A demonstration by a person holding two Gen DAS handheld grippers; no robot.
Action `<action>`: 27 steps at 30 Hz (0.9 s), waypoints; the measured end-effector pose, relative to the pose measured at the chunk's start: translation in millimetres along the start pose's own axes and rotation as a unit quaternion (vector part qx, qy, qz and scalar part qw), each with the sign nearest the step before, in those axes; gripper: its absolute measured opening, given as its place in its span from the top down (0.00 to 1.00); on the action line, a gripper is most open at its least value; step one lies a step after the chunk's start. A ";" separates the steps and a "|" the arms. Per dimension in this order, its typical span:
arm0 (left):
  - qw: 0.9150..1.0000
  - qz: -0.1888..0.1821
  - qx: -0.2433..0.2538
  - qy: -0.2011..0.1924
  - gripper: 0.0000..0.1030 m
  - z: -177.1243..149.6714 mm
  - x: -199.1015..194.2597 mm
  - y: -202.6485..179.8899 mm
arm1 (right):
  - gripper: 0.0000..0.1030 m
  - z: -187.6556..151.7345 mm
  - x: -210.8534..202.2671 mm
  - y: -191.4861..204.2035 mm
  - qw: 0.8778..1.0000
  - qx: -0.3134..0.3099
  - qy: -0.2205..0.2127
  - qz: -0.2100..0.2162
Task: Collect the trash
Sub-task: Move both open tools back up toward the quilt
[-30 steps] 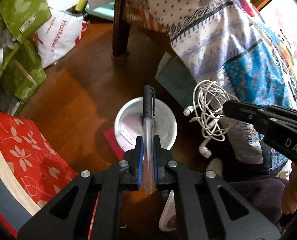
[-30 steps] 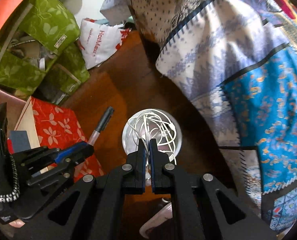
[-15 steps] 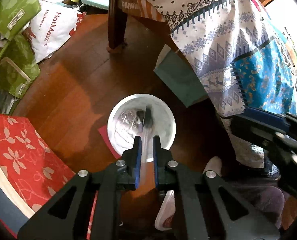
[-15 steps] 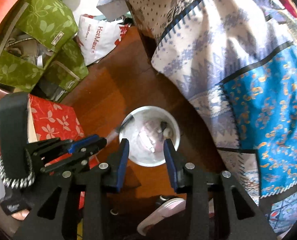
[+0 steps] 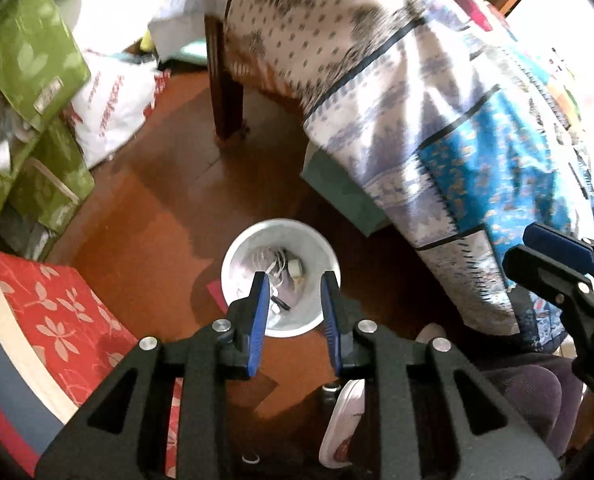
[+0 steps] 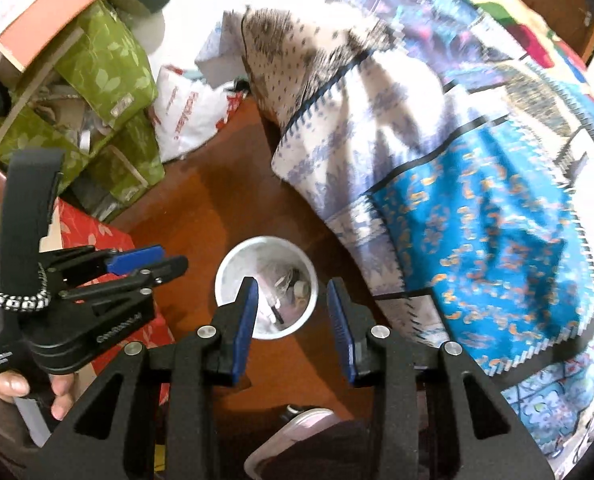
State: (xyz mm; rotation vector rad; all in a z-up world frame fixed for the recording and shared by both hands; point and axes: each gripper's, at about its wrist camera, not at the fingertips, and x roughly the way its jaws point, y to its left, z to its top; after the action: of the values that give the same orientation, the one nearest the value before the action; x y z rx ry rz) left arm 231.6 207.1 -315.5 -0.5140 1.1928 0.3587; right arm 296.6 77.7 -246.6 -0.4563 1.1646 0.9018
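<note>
Above the white bin (image 5: 329, 258), both grippers' jaws gape empty; only the right wrist view shows a hand (image 6: 25, 390).

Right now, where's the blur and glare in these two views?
Left wrist: patterned quilt smeared, window corner top right blown out; white bin and left claw sharp. Right wrist: quilt likewise smeared, right claw crisp.

bright window glare upper right, perhaps motion-blurred, fisheye-warped edges.
</note>
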 end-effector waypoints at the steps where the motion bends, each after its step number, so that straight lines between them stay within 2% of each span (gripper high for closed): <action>1: 1.000 -0.001 0.003 -0.009 0.77 -0.8 -8.3 -3.2 | 0.68 -2.7 -11.4 -1.1 1.000 0.000 -0.016 -0.005; 7: 0.996 -0.004 0.031 -0.080 0.77 -9.1 -72.3 -34.3 | 0.68 -15.9 -71.5 -6.4 0.995 -0.001 -0.099 -0.031; 11: 0.990 -0.011 0.052 -0.128 0.77 -16.0 -113.9 -59.2 | 0.68 -28.4 -120.4 -13.8 0.983 0.014 -0.172 -0.057; 13: 0.986 -0.012 0.064 -0.153 0.77 -19.6 -132.5 -71.6 | 0.67 -35.1 -147.2 -20.0 0.974 0.030 -0.212 -0.073; 15: 0.981 -0.014 0.081 -0.178 0.77 -23.8 -152.4 -87.7 | 0.60 -41.7 -167.1 -25.7 0.966 0.045 -0.243 -0.081; 16: 0.978 -0.015 0.089 -0.188 0.77 -25.8 -160.3 -94.7 | 0.57 -47.7 -182.6 -30.9 0.957 0.057 -0.269 -0.090; 20: 0.966 -0.033 0.121 -0.227 0.74 -33.1 -192.4 -126.3 | 0.38 -67.6 -225.8 -43.8 0.930 0.081 -0.340 -0.112; 25: 0.952 -0.049 0.152 -0.260 0.73 -38.5 -216.6 -165.4 | 0.29 -85.1 -263.0 -64.0 0.903 0.105 -0.393 -0.139; 27: 0.947 -0.056 0.165 -0.269 0.71 -38.8 -222.7 -181.4 | 0.26 -90.2 -272.3 -67.3 0.897 0.106 -0.400 -0.154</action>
State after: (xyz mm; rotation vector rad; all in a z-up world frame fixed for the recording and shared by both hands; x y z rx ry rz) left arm 221.3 35.4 -82.2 -0.1678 0.6674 0.1770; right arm 266.6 -126.9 -36.7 -0.0554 0.4018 0.5762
